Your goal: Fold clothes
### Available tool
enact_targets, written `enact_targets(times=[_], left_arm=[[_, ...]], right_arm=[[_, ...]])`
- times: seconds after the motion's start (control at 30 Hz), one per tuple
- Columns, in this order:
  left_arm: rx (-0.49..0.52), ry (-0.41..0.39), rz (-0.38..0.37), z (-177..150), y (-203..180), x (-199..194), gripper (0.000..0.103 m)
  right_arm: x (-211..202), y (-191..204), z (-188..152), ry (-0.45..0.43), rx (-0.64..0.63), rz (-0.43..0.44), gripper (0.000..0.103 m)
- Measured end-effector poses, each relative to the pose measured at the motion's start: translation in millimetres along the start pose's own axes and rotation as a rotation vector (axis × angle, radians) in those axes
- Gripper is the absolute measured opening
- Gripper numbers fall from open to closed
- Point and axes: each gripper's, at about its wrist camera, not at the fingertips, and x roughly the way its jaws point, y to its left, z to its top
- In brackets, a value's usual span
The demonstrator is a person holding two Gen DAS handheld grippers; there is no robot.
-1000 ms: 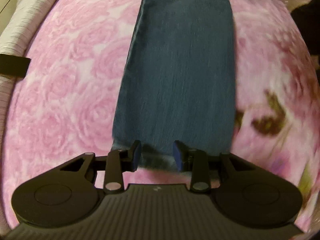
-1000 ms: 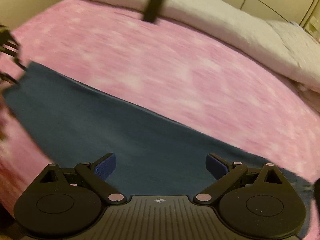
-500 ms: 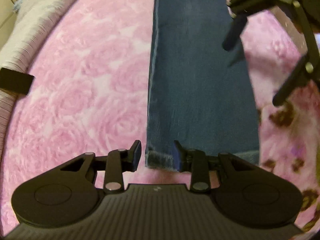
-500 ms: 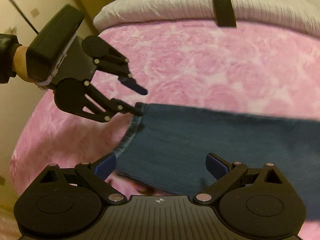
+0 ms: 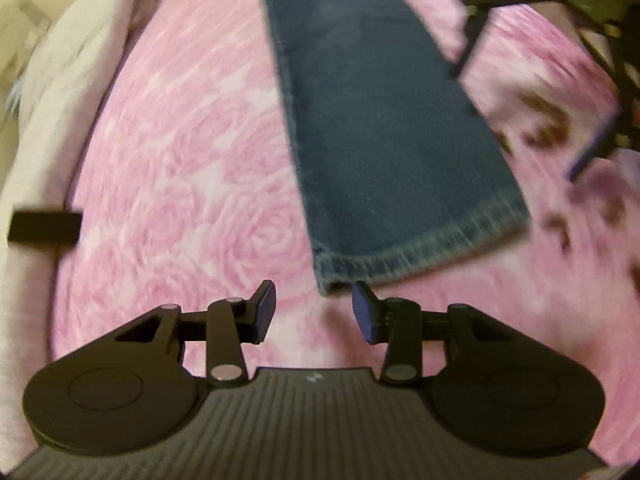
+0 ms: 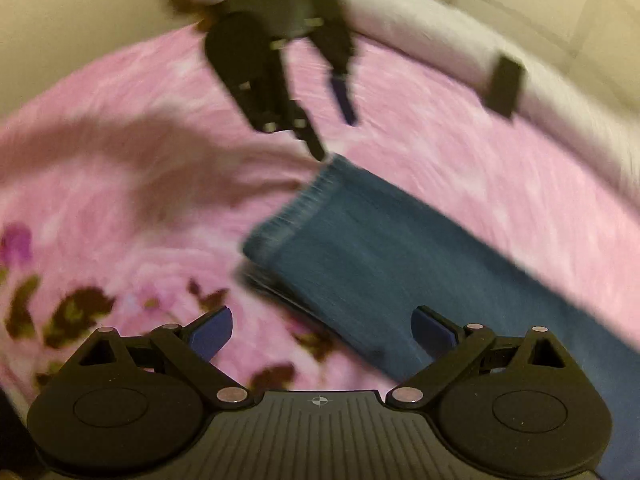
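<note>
Here, a long folded leg of dark blue denim jeans (image 5: 384,120) lies flat on a pink rose-patterned bedspread (image 5: 180,168), running in the left wrist view from the twelve o'clock edge down toward the centre, with its pale stitched hem (image 5: 424,248) ending at about five o'clock of the middle. The left gripper (image 5: 314,312), black with blue pads, sits just short of that hem: its fingers stand partly apart with a moderate gap, and nothing is between them, though the near corner of the hem lies just ahead of the right pad (image 5: 364,312). The right gripper (image 5: 516,100) shows blurred at one to two o'clock in that view, above the bedspread beside the denim's edge. In the right wrist view, the right gripper (image 6: 322,330) is spread wide and empty, hovering over the denim leg (image 6: 400,272), which crosses from the centre toward four o'clock. The left gripper (image 6: 332,132) appears at twelve o'clock there, blurred, with one fingertip (image 6: 318,152) close to the far corner of the hem; whether it touches cannot be told. A white quilted bed edge (image 6: 420,32) with a black strap (image 6: 504,86) runs along the one to two o'clock side.
</note>
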Motion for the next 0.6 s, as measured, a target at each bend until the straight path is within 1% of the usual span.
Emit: enact_targets(times=[0.03,0.1,0.13,0.2,0.3,0.43,0.47,0.5,0.53,0.57,0.6], left_arm=[[0.031,-0.015,0.003,-4.7,-5.4,-3.5,0.038],[0.057,-0.046,0.000,-14.4,-13.1,-7.2,0.038],[0.059,-0.059,0.000,-18.9,-16.0,-7.3,0.038],[0.061,-0.081,0.005,-26.6,-20.6,-7.8,0.038],[0.073,-0.113,0.037,-30.9,-27.2,-7.7,0.038],[0.090,-0.156,0.081,-36.7,-36.0,-7.6,0.038],[0.101,-0.166,0.095,-37.6,-38.6,-7.3,0.038],[0.134,-0.172,0.114,-37.0,-42.9,-5.8,0.038],[0.173,-0.180,0.129,-36.2,-47.6,-3.9,0.041],[0.213,-0.193,0.147,-35.9,-52.4,-2.6,0.042],[0.249,-0.206,0.165,-35.1,-56.7,-1.0,0.045]], right_arm=[[5.4,9.9,1.3,-0.010,-0.052,-0.027,0.098],[25.5,25.6,1.9,-0.015,-0.133,-0.087,0.098],[33.7,31.2,0.5,-0.006,-0.167,-0.107,0.095],[41.7,37.7,-3.1,-0.011,-0.247,-0.139,0.093],[51.5,34.6,-9.0,-0.006,-0.340,-0.211,0.093],[59.6,32.0,-20.8,-0.040,-0.486,-0.269,0.092],[61.2,32.3,-22.7,-0.046,-0.504,-0.282,0.090],[62.5,32.6,-22.8,-0.044,-0.499,-0.293,0.085],[62.5,30.6,-21.4,-0.032,-0.474,-0.302,0.053],[62.2,28.0,-19.8,-0.018,-0.446,-0.310,0.018],[61.8,25.5,-18.2,-0.005,-0.417,-0.318,0.017]])
